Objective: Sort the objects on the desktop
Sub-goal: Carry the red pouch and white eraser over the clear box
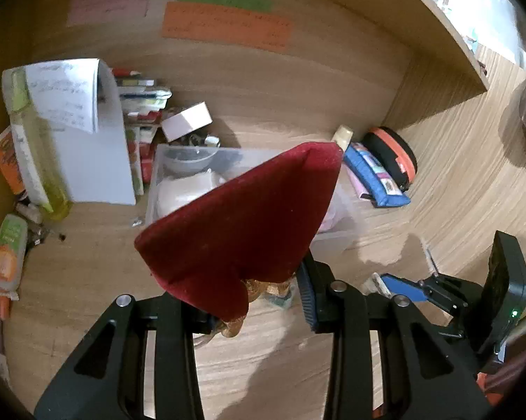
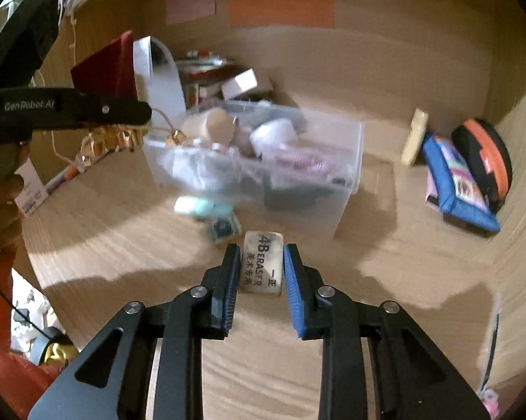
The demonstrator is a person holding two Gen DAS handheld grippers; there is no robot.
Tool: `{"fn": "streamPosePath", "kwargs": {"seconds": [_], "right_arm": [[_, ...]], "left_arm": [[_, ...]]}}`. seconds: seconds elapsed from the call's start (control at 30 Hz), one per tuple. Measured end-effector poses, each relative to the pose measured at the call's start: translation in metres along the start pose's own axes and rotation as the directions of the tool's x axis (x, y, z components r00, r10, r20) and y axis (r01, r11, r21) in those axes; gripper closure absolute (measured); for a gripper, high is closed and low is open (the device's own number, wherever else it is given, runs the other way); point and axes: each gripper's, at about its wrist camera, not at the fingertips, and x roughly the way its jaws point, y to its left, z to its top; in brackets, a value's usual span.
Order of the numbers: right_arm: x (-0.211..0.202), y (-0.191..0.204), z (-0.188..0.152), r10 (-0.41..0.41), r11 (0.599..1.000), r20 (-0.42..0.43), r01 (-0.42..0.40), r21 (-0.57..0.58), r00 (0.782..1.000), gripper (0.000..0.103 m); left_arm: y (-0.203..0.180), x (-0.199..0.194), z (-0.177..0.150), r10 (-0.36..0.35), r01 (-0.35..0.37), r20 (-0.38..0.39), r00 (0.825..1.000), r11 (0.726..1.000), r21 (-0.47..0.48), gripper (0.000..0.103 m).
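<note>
**Observer A:** While both tools hang above the desk, start with the right gripper. Its jaws are pressed onto the long sides of a white eraser, printed face up. Gripping across the narrow width gives the pads flat faces to bear on.

**Observer B:** And the left gripper?

**Observer A:** It pinches the gathered neck of a red velvet pouch, where the gold drawstring bunches. The pouch body stands up past the fingers, so the soft cloth is controlled at its tightest point. From the right wrist view the same pouch sits above the left tool's black finger.

**Observer B:** Where would they go?

**Observer A:** Probably the clear plastic bin just ahead, already holding soft, pale items; blur hides what they are. A mint-green object and a small printed packet lie on the wooden desk in front of it, unsorted. A blue pencil case and an orange-and-black round case lean in the right corner, well apart from the bin.
</note>
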Motion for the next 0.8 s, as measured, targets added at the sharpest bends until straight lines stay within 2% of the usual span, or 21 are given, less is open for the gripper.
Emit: {"fn": "streamPosePath", "kwargs": {"seconds": [0.2, 0.33, 0.4, 0.63, 0.73, 0.8], "right_arm": [[-0.001, -0.01, 0.026, -0.012, 1.0, 0.057, 0.012, 0.003, 0.998, 0.08], [-0.001, -0.012, 0.039, -0.048, 0.999, 0.092, 0.05, -0.021, 0.995, 0.08], [0.003, -0.015, 0.046, -0.038, 0.999, 0.098, 0.04, -0.025, 0.995, 0.08], [0.032, -0.027, 0.07, -0.044, 0.999, 0.06, 0.044, -0.005, 0.997, 0.08], [0.05, -0.035, 0.08, -0.077, 0.997, 0.038, 0.077, -0.005, 0.996, 0.08], [0.06, -0.042, 0.086, -0.056, 0.998, 0.02, 0.056, 0.021, 0.998, 0.08]], "left_arm": [[-0.004, 0.007, 0.016, 0.0, 0.0, 0.031, 1.0, 1.0, 0.004, 0.067], [0.0, 0.021, 0.024, 0.002, -0.002, 0.01, 1.0, 1.0, 0.008, 0.067], [0.003, 0.032, 0.028, 0.006, -0.005, -0.008, 1.0, 1.0, 0.007, 0.067], [0.01, 0.06, 0.04, -0.028, 0.029, -0.048, 0.998, 1.0, 0.007, 0.067], [0.011, 0.079, 0.047, -0.034, 0.033, -0.082, 0.996, 0.999, -0.005, 0.067], [0.011, 0.088, 0.051, -0.03, 0.03, -0.095, 0.995, 1.0, -0.003, 0.067]]}}
